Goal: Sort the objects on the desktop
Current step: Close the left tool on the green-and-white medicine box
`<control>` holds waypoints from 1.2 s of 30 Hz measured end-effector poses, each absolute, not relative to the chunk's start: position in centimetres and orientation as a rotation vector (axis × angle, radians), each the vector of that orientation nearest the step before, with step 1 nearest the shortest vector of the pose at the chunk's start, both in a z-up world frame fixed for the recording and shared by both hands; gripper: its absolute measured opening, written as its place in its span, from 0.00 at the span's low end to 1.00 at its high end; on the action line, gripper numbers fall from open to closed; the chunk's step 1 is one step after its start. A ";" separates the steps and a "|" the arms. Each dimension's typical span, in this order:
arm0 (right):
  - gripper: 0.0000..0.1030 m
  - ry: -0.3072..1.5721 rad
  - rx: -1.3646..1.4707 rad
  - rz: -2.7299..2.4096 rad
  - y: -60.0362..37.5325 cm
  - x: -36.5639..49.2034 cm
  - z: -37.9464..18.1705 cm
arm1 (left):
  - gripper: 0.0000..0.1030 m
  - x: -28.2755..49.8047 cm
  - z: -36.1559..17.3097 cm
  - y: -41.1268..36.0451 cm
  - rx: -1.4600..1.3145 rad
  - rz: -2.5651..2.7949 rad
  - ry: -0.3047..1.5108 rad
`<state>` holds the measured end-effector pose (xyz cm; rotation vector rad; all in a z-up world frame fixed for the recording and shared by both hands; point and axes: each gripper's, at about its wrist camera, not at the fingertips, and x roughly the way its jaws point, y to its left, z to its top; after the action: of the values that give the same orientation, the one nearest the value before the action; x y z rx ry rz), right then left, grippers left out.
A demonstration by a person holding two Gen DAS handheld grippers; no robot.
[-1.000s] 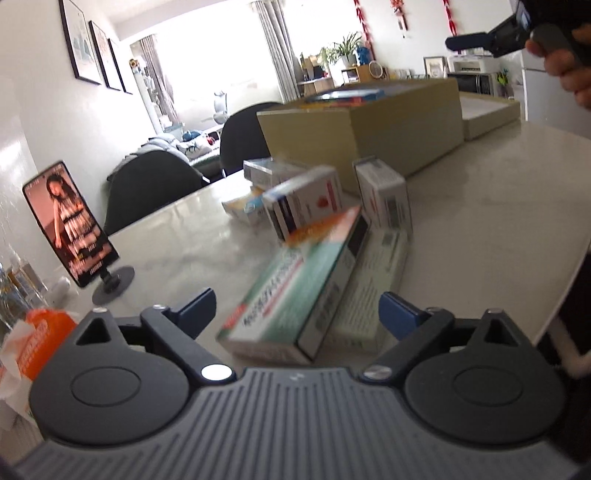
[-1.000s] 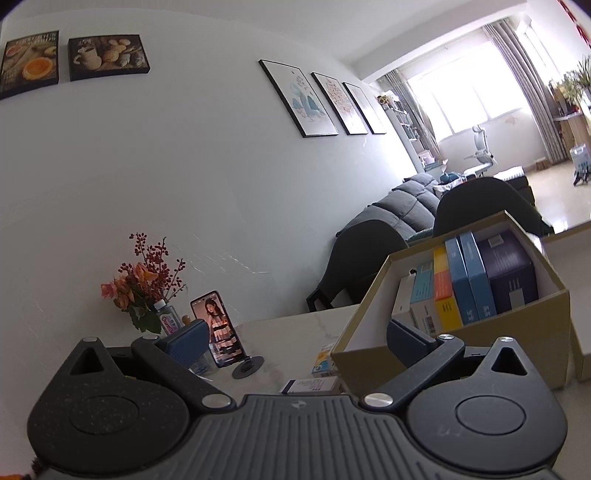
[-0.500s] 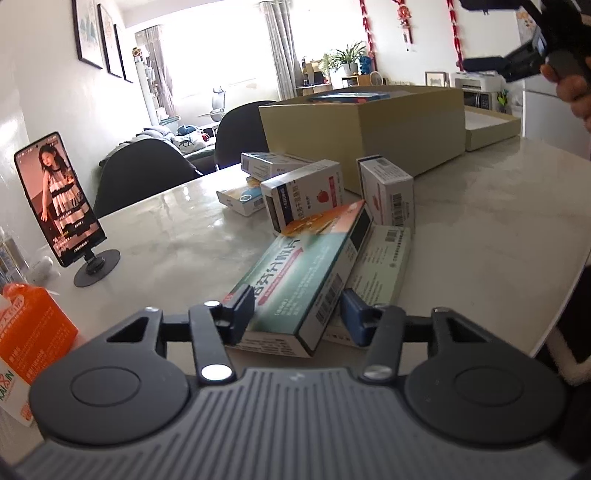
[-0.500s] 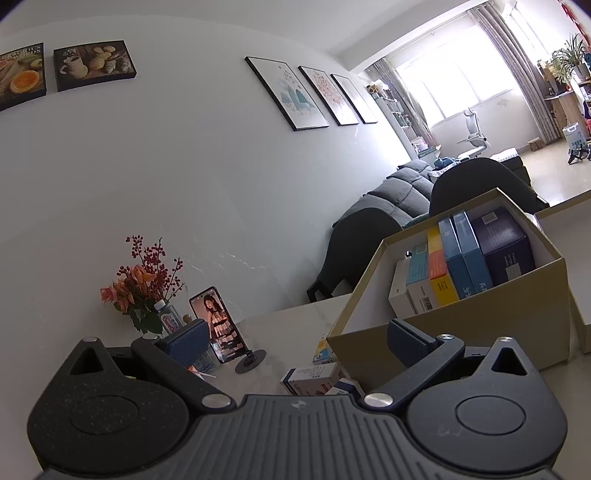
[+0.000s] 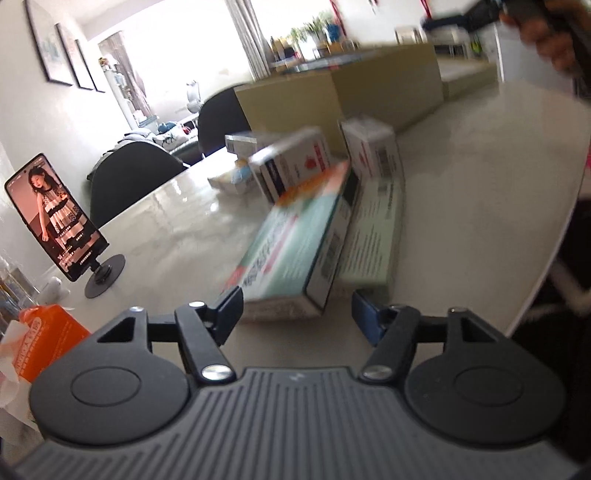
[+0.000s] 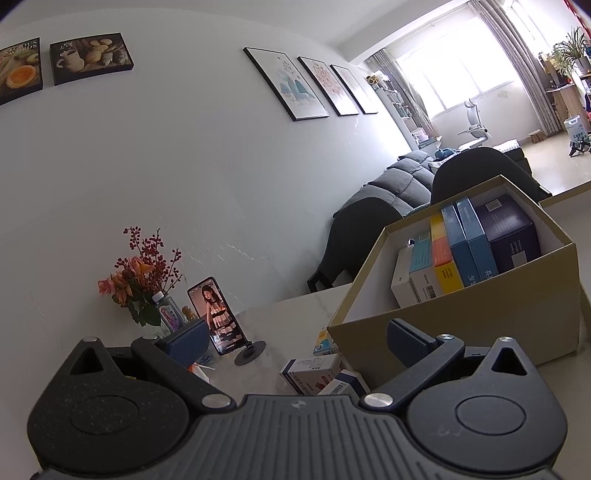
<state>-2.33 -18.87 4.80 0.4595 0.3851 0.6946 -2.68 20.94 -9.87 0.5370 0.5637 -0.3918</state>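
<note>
Right now the left gripper (image 5: 297, 314) sits low over the pale marble table (image 5: 480, 206) with its jaws apart. Just ahead of them, nearer the left fingertip (image 5: 231, 302), lies a long green and white box (image 5: 295, 254) with an orange end; whether that finger touches the box's near corner cannot be told through the blur. On the right-jaw side of this box, touching it, lies a flat pale green box (image 5: 373, 236). Beyond both stand two small white boxes (image 5: 295, 166), one on each side of the green box's far end, with more small packets behind them. Further ahead stands a big cardboard box (image 5: 332, 96). Far off to the left of the jaws, a phone on a round stand (image 5: 55, 218) faces the camera, and an orange packet (image 5: 48, 339) lies close beside the left jaw's base. At the upper right, a hand (image 5: 543, 29) holds the other tool, blurred.

The right gripper (image 6: 295, 341) hangs higher, jaws wide apart and holding nothing. Behind the right fingertip (image 6: 406, 341) the cardboard box (image 6: 461, 306) shows its open top, with several packets standing on edge inside, white, teal, yellow, blue and dark navy. Between the jaws, lower down on the table, lie small white packets (image 6: 314, 373). Past the left fingertip stands the phone (image 6: 218, 314), with a vase of red and orange flowers (image 6: 140, 273) beside it against the wall.
</note>
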 end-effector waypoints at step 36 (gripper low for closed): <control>0.99 0.417 0.454 0.697 -18.1 -1.7 4.0 | 0.29 -0.2 -7.5 22.3 0.288 -0.389 0.436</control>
<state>-1.74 -18.15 4.01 0.4537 0.4172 0.6974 -0.21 22.27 -7.50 0.2879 0.4359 -0.3893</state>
